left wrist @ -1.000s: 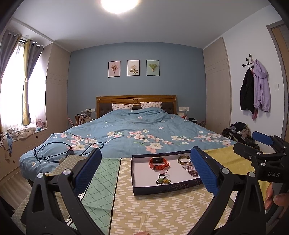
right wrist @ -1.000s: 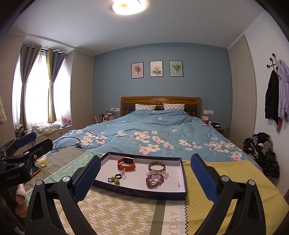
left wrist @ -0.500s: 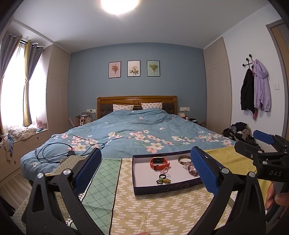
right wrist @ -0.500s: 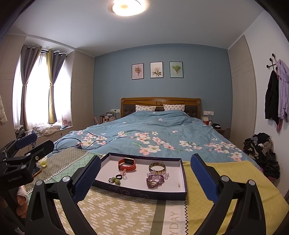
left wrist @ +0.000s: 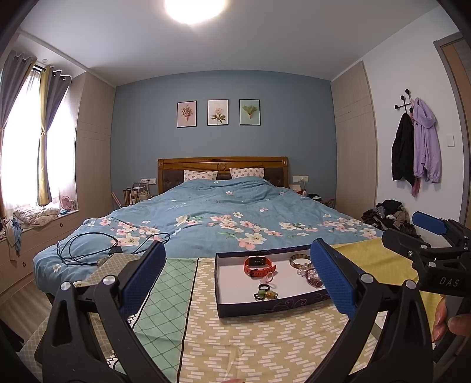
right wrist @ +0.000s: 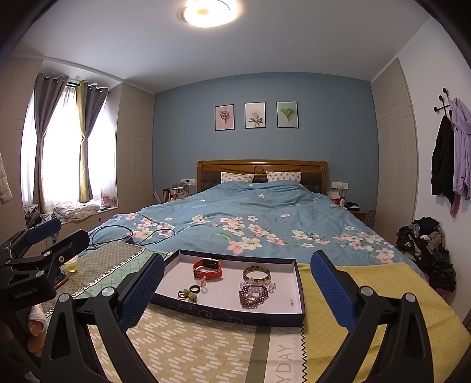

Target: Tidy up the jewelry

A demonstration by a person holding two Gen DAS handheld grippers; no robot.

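The shallow tray point(right wrist: 297, 316) on the patterned cloth point(right wrist: 206, 347) holds the jewelry: an orange watch point(right wrist: 207, 268) at its far left, a gold bangle point(right wrist: 256, 274) and purple beads point(right wrist: 252, 297) to the right. The left gripper point(left wrist: 237, 278) and right gripper point(right wrist: 237, 287) hover short of the tray, fingers spread wide, empty. Judged risk: small rings point(right wrist: 190, 292) slipping from broad pads

A blue-walled bedroom point(right wrist: 188, 132) holds a wooden-headboard bed point(right wrist: 262, 168), curtained window point(right wrist: 59, 141) and lit ceiling lamp point(right wrist: 206, 10).
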